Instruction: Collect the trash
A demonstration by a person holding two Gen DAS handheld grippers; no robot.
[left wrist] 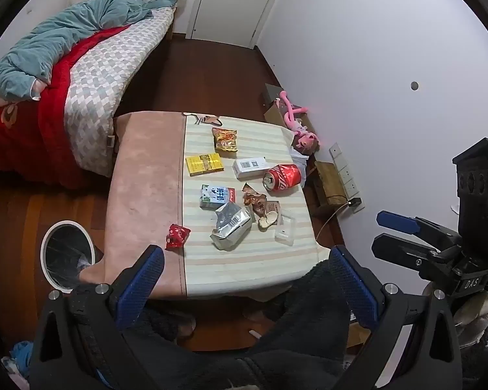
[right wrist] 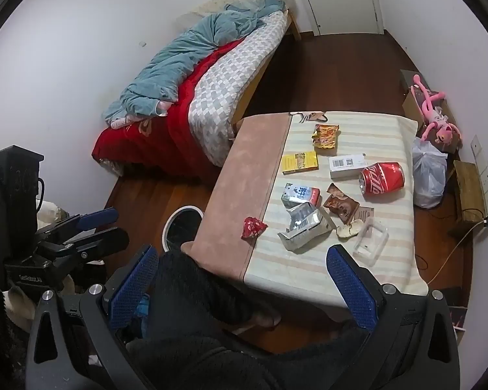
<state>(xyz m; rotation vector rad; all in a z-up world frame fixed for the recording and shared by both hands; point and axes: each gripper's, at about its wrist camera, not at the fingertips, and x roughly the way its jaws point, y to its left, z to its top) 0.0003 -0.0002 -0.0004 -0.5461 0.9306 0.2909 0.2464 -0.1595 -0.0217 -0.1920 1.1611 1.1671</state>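
Blue-padded and bare, our left tongs (left wrist: 244, 279) and right tongs (right wrist: 240, 279) both hang spread wide with nothing between them, short of the table's (left wrist: 140, 175) near edge. By our reckoning the job has hardly begun: every scrap we can see lies on the table, and none is in hand.

We take the red can (left wrist: 283, 177) as our landmark. Nearest us, well to its near left, sits a red wrapper (left wrist: 177, 235) on the pink part of the cloth. Between that and the can lie a crumpled silver bag (left wrist: 231, 227), a clear tray (left wrist: 284, 230) and a pale peel (left wrist: 268, 219). Just near-left of the can is a torn brown wrapper (left wrist: 255, 200), with a milk carton (left wrist: 216, 196) further left. Touching the can, or nearly, on its left is a white box (left wrist: 250, 167); a yellow box (left wrist: 205, 164) lies beyond that. Farther off than the can lies a yellow snack bag (left wrist: 224, 139).

The bin (left wrist: 66, 255) stands on the floor, far to the can's near left, beside the table. A little seems to lie in its liner, though we cannot tell what. All ten pieces appear left to carry over.
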